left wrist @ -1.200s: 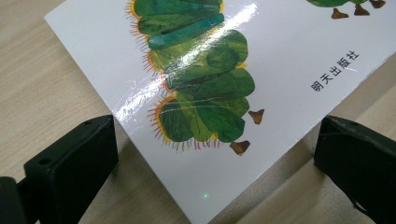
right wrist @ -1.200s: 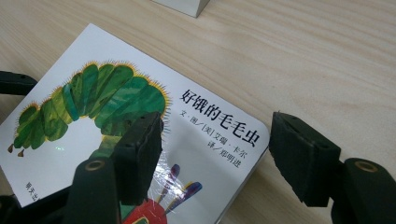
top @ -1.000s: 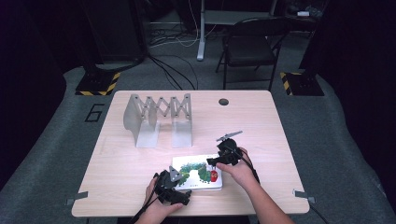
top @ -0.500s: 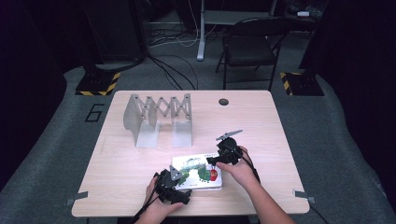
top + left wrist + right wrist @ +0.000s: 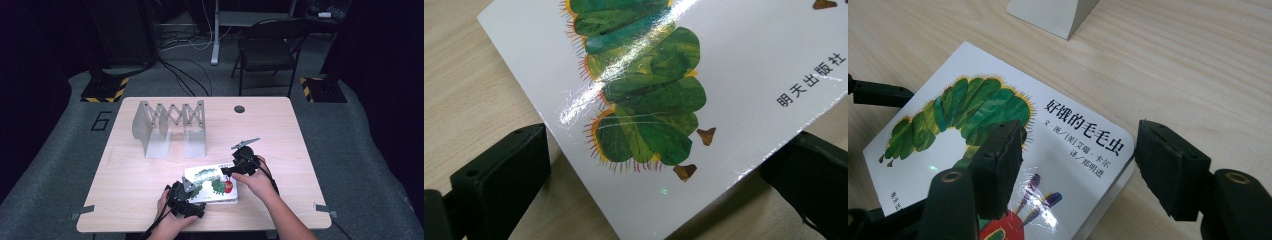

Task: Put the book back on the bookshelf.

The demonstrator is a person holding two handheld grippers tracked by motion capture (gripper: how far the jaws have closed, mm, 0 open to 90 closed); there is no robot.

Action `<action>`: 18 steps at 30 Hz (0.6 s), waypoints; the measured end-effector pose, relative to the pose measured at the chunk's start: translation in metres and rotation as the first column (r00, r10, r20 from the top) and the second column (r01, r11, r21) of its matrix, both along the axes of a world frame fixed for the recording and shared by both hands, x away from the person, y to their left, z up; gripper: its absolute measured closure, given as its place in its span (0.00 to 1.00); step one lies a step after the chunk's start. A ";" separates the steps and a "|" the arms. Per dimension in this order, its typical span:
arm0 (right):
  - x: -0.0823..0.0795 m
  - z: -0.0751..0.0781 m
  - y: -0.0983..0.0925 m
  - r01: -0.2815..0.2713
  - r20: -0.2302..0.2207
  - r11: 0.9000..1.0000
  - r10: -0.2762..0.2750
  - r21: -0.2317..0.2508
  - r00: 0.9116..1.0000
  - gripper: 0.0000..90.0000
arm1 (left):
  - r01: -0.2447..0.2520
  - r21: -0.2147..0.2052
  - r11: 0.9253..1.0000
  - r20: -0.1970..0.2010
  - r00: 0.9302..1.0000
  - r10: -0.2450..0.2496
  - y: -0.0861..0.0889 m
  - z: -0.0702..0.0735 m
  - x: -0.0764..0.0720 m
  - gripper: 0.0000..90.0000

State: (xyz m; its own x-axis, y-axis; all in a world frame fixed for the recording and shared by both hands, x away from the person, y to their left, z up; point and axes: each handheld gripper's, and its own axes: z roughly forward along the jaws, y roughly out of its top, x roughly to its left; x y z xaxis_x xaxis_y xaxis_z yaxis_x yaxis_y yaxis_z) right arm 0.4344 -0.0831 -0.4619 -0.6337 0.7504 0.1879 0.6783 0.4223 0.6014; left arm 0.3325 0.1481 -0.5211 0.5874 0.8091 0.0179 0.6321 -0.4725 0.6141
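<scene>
Lying flat, the book (image 5: 998, 145) sits cornered between both grippers' open jaws, seemingly ungripped.

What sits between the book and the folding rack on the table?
Nothing: bare tabletop lies between the book and the rack. The high view shows the gap; the right gripper view shows plain wood between book and rack foot.

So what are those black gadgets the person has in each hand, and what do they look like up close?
Handheld two-jaw grippers. The left gripper and right gripper are black, each with two blocky jaws and screw holes in the arms. A grey three-cornered plate tops the right one; dark cables trail back. Both forearms are bare.
</scene>
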 end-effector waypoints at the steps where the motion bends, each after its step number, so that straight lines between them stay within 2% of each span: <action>1: 0.000 0.001 0.000 0.003 0.003 1.000 -0.003 -0.002 1.000 0.39 | -0.002 0.000 1.000 0.000 1.000 0.002 0.000 0.000 0.000 0.00; 18: -0.001 0.003 0.001 -0.013 0.012 1.000 0.013 -0.017 1.000 0.40 | -0.013 0.004 1.000 0.000 1.000 0.013 -0.002 0.000 0.001 0.00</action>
